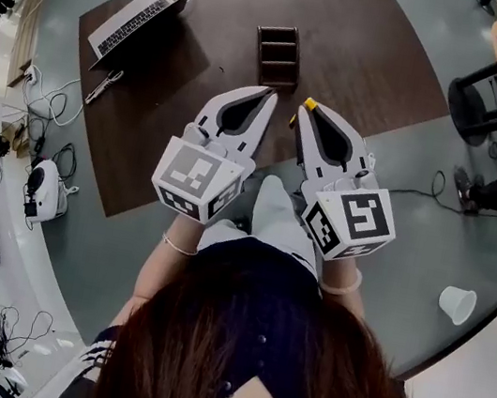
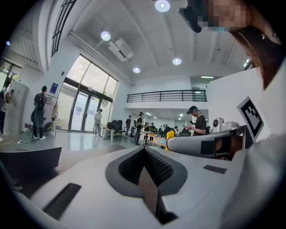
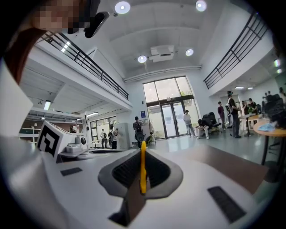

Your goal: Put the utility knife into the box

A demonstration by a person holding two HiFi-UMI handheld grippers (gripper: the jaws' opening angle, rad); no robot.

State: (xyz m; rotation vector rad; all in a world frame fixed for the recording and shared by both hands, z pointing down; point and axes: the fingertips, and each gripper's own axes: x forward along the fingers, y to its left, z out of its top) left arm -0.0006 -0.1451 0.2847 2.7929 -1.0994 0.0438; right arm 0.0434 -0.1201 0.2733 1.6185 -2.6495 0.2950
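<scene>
Looking down on a brown table (image 1: 368,62) carrying an open laptop (image 1: 132,22) at far left and a compartmented box (image 1: 276,63) at centre. Pressing together, on nothing, the jaws of the left gripper (image 1: 270,95), beside the right gripper (image 1: 304,110), just short of that box. Pinching the yellow utility knife (image 3: 142,170) between the right jaws, outside the box.

Your right gripper (image 3: 141,154) has its fingers (image 3: 124,171) pressed together on the yellow utility knife (image 3: 143,176), which you see edge-on as a thin upright strip. A brown surface (image 3: 228,166) lies beyond at right. The left gripper (image 3: 67,144), with its marker cube, shows at far left.
</scene>
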